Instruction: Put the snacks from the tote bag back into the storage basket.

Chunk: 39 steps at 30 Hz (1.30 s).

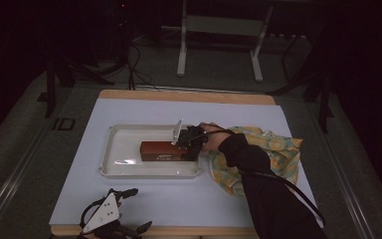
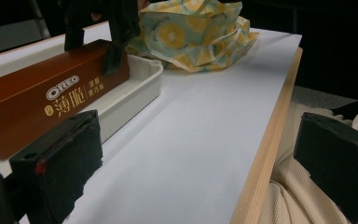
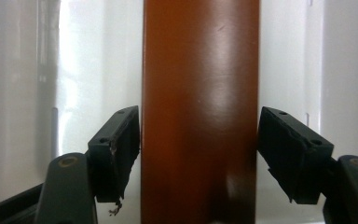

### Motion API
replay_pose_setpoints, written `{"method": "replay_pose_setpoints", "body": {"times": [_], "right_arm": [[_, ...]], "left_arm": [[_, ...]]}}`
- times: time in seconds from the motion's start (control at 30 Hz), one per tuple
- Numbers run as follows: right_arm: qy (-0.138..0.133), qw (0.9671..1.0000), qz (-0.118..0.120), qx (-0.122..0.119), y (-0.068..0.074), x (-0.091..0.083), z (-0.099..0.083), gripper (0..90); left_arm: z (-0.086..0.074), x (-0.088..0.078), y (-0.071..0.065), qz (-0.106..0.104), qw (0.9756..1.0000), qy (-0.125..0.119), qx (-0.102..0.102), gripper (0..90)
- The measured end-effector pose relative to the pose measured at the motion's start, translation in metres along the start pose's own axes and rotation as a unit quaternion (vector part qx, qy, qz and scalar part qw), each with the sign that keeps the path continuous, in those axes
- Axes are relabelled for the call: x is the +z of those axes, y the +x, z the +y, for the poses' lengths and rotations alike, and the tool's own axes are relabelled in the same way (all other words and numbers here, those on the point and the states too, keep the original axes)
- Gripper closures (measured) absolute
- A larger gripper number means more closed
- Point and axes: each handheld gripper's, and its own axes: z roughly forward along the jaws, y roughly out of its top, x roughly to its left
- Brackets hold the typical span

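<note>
A brown Oreo box lies in the white tray at the table's middle. My right gripper reaches over the tray's right end and straddles the box's right end. In the right gripper view the box runs between the two pads, which stand close beside its sides with a thin gap, so the gripper is open. My left gripper rests at the table's front left, open wide and holding nothing. From there the box and the right gripper show ahead.
A crumpled yellow patterned cloth lies right of the tray, partly under the person's black sleeve. The pale tabletop has a wooden front edge. A white stand rises beyond the table. Cream fabric shows below the edge.
</note>
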Motion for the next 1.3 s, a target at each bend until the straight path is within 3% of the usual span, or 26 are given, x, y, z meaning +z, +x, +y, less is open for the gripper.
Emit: {"method": "replay_pose_setpoints", "body": {"times": [0.53, 0.87, 1.0, 1.07, 1.13, 1.3], "right_arm": [[-0.038, 0.9990, -0.012, 0.021, 0.001, -0.036, 0.000, 30.0], [-0.062, 0.9963, -0.026, 0.054, 0.005, -0.057, 0.001, 20.2], [-0.074, 0.9942, -0.035, 0.070, 0.005, -0.063, -0.001, 11.1], [-0.079, 0.9934, -0.044, 0.071, 0.005, -0.066, -0.002, 10.9], [-0.083, 0.9910, -0.054, 0.090, 0.004, -0.067, -0.004, 10.9], [-0.108, 0.9872, -0.047, 0.107, 0.005, -0.072, -0.010, 13.5]], "left_arm": [[0.000, 0.000, 0.000, 0.000, 1.0000, -0.001, -0.002, 1.3], [0.000, 0.000, 0.001, 0.001, 1.0000, -0.001, -0.003, 1.3], [0.000, 0.000, 0.001, 0.002, 1.0000, -0.001, -0.002, 1.3], [0.000, 0.000, 0.001, 0.002, 1.0000, -0.001, -0.002, 1.3], [0.000, 0.000, 0.001, 0.002, 1.0000, -0.001, -0.003, 1.3], [0.000, 0.000, 0.001, 0.002, 1.0000, -0.001, -0.002, 1.3]]}}
